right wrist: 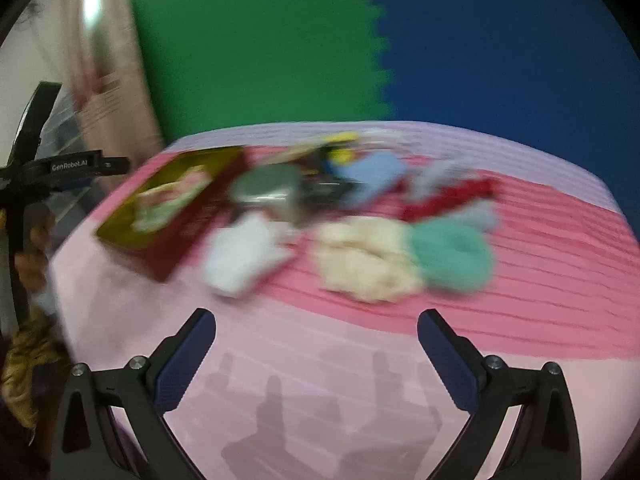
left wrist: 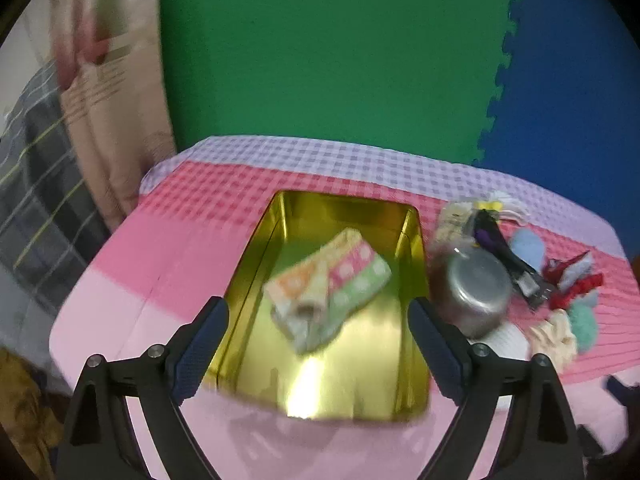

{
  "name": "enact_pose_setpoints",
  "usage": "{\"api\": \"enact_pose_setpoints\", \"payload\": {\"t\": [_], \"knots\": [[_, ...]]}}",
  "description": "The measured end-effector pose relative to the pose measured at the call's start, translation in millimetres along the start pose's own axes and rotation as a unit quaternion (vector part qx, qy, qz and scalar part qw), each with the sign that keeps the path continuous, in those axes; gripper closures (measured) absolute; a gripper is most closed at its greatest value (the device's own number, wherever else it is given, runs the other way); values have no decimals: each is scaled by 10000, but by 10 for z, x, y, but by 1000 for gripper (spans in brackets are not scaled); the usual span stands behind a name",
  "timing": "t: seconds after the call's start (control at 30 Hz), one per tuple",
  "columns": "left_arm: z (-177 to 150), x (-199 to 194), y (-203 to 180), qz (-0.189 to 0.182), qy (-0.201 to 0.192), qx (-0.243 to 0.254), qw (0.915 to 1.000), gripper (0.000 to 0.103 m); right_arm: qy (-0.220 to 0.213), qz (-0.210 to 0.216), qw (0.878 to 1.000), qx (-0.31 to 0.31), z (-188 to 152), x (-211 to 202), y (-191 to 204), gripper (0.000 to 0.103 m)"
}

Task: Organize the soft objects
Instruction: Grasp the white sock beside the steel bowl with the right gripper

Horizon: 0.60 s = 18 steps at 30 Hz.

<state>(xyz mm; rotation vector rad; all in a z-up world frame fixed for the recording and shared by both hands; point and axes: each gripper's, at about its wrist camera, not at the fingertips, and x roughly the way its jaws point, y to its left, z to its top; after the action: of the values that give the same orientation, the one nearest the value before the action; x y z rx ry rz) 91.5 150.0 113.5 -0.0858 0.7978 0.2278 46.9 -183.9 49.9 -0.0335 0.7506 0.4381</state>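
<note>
Folded cloth [left wrist: 328, 292] flat in gold tin [left wrist: 248, 280], long axis diagonal.

Black gripper [left wrist: 320, 340] arms, blue textured pads [left wrist: 202, 354], silver screws

Metal pot [left wrist: 474, 294] crowds the gold tin's [left wrist: 416, 240] right wall.

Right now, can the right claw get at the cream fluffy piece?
Probably yes. The right claw is open and empty, with bare pink cloth between it and the cream fluffy piece; the teal puff touches its side.
</note>
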Motion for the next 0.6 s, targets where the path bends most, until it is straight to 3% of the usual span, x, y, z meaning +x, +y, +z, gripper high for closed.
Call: {"api": "enact_pose_setpoints", "payload": {"t": [0.1,0.3,0.47,0.6], "knots": [[-223,-280,-28,-9,-90,-181,9998,8,169,224,9989,-369,124,211,244,0],[-726,-568,53,187,117,-435,9988,7,547,632,9948,-579,290,626,469,0],[-1094,-537,241,263,446,-838,9951,8,725,584,9939,-599,377,951,505,0],[-1152,-425,258,295,617,-808,9944,8,846,402,9934,-668,405,1093,506,0]]}}
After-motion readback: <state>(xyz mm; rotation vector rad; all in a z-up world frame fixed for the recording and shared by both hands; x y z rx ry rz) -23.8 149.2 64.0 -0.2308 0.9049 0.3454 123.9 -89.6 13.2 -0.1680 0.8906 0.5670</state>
